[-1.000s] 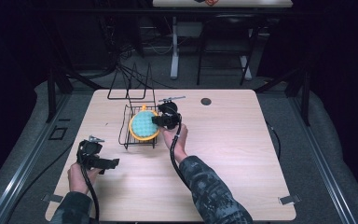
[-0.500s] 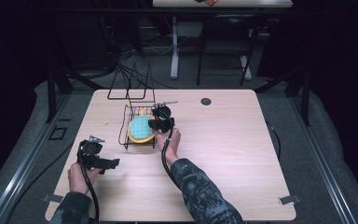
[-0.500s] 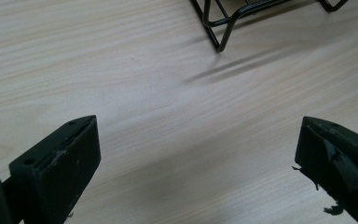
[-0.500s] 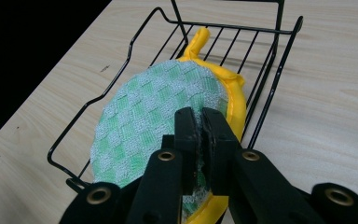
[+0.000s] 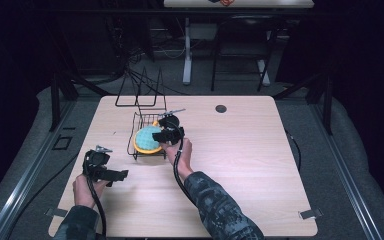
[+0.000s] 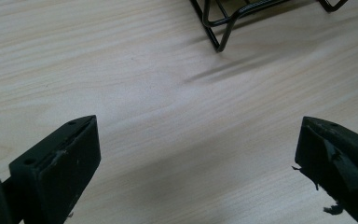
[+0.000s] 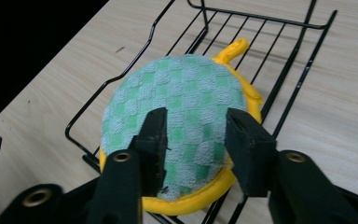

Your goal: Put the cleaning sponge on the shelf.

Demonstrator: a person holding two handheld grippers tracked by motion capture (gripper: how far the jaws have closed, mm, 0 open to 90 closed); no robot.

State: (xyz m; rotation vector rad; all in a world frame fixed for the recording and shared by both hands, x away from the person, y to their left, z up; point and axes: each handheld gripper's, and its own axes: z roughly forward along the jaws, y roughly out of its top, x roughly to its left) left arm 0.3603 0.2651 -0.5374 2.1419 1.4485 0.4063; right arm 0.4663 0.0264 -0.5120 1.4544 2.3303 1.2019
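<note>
Handling: pot holder [image 7: 177,112] in wire rack [image 7: 303,60] looks soft, light; grip its yellow edge.
Right gripper [image 7: 193,144]: jaws just opening, apart over the cloth.
Left gripper [image 6: 191,158]: jaws wide apart, nothing between.

Green and pale checked pot holder [image 7: 182,98] with yellow rim, black wire rack [image 7: 279,93], light wooden table [image 5: 240,150], black jaws
</note>
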